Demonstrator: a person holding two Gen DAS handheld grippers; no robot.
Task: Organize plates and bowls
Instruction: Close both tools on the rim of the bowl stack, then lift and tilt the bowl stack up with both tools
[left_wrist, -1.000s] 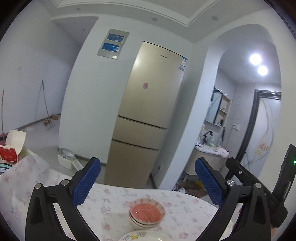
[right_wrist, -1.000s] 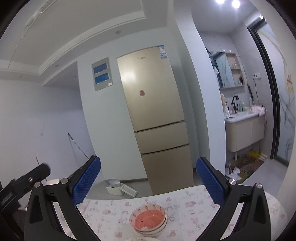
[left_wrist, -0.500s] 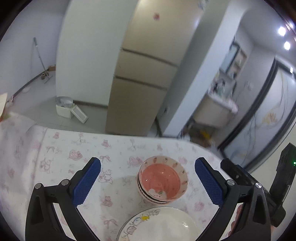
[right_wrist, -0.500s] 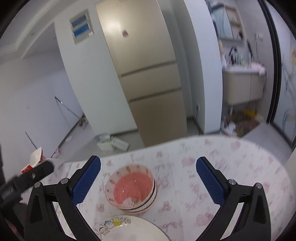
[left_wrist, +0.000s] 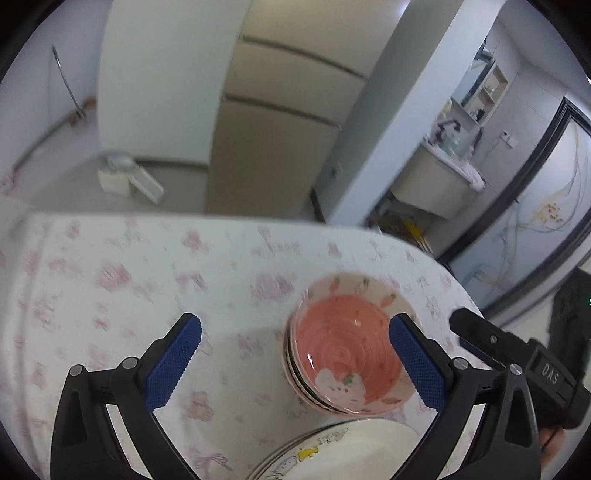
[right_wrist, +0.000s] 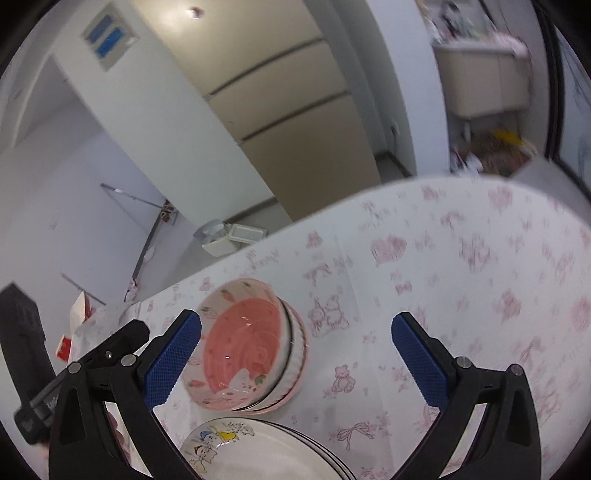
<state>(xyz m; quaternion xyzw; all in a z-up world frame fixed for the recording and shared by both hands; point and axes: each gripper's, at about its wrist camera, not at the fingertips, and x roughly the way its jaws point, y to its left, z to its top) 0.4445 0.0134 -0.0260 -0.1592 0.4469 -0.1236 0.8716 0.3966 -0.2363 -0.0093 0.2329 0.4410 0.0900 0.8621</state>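
A stack of pink-lined bowls (left_wrist: 347, 350) (right_wrist: 247, 343) stands on the table with the floral cloth (left_wrist: 129, 295) (right_wrist: 461, 277). Just in front of it lie white plates with a cartoon print (left_wrist: 340, 454) (right_wrist: 258, 454), cut off by the lower edge. My left gripper (left_wrist: 295, 365) hangs open above the cloth, its right finger over the bowls' right rim. My right gripper (right_wrist: 295, 362) is open too, its left finger beside the bowls' left rim. Nothing sits between either pair of fingers. Each gripper shows in the other's view, the right gripper (left_wrist: 517, 362) and the left gripper (right_wrist: 74, 369).
A tall beige fridge (left_wrist: 280, 110) (right_wrist: 288, 110) stands beyond the table's far edge. A white bin (left_wrist: 122, 177) (right_wrist: 229, 236) lies on the floor. A washbasin cabinet (left_wrist: 436, 184) is at the right. A red and white carton (right_wrist: 74, 325) sits at the table's left.
Both grippers have tilted downward and moved closer to the table; the bowls and plates now fill more of each view. Both stay open.
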